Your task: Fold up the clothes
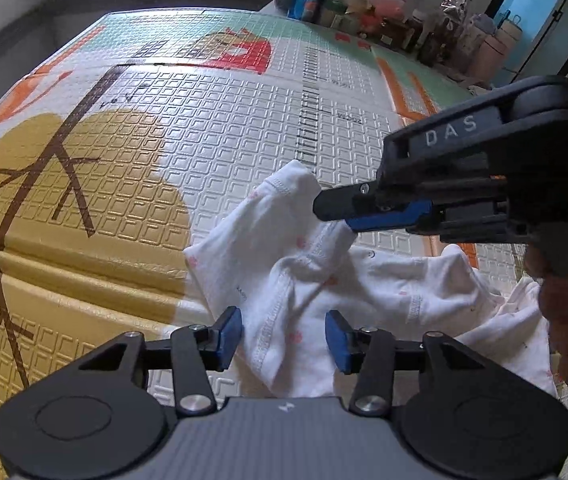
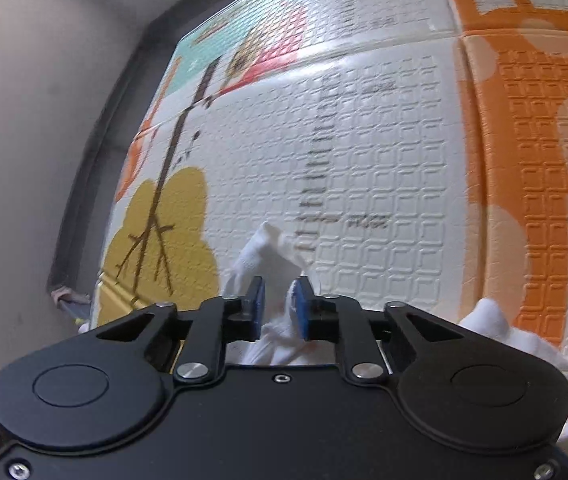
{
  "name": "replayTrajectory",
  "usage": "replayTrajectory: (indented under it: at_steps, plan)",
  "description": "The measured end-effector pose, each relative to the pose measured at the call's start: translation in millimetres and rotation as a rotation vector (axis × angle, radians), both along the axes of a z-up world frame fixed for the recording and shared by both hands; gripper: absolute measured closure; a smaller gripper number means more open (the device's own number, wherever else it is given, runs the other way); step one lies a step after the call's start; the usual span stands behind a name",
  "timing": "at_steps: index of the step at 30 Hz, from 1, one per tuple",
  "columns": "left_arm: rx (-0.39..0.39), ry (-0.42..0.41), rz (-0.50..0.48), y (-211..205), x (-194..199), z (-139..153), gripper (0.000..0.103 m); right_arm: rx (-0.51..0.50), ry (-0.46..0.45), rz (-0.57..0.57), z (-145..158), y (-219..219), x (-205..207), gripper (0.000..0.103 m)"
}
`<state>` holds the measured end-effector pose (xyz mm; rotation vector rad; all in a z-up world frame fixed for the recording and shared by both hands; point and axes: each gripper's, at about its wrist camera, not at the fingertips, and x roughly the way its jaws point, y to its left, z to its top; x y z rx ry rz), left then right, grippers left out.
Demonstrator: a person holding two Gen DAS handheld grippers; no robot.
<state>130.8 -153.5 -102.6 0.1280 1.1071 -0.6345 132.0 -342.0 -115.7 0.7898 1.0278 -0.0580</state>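
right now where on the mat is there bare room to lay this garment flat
Bare mat runs from the garment up to the ruler print and left over the yellow tree. Crowded: the bottles along the far edge, and the near right, where the right gripper pinches the cloth.

Home, floor-level play area.
Padded children's play mat (image 1: 211, 128) with cartoon prints and height ruler; cluttered bottles and packets (image 1: 384, 12) line far edge; plain wall (image 2: 23, 120) beside.
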Motion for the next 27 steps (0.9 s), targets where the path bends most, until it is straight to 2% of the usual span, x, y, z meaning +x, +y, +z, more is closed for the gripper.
replayTrajectory:
  at_steps: [5,9,11,13,18,24,27]
  plan:
    - [-0.005,0.014,0.016,3.4,1.8,-2.0,0.060,0.009,0.004,0.020,4.8,9.3,-1.5,0.097]
    - [-0.006,0.019,0.028,7.5,3.9,-2.4,0.067,-0.005,0.011,0.011,8.5,9.5,-4.2,0.100]
    - [-0.010,0.023,0.037,10.1,5.0,-2.7,0.073,-0.012,0.018,0.001,10.2,6.8,-6.7,0.101]
    - [-0.012,0.028,0.048,12.7,6.6,-3.6,0.083,-0.013,0.015,-0.008,11.8,4.2,-10.5,0.101]
    - [-0.022,0.029,0.058,17.7,8.6,-1.5,0.094,0.000,0.004,-0.021,17.7,-1.2,-16.7,0.102]
    - [-0.052,0.002,0.047,23.0,1.9,11.8,0.097,0.031,-0.043,-0.018,38.5,0.0,-29.2,0.102]
    - [-0.081,-0.004,0.045,27.2,-1.6,22.7,0.098,0.010,-0.063,-0.033,53.6,1.7,-38.3,0.102]
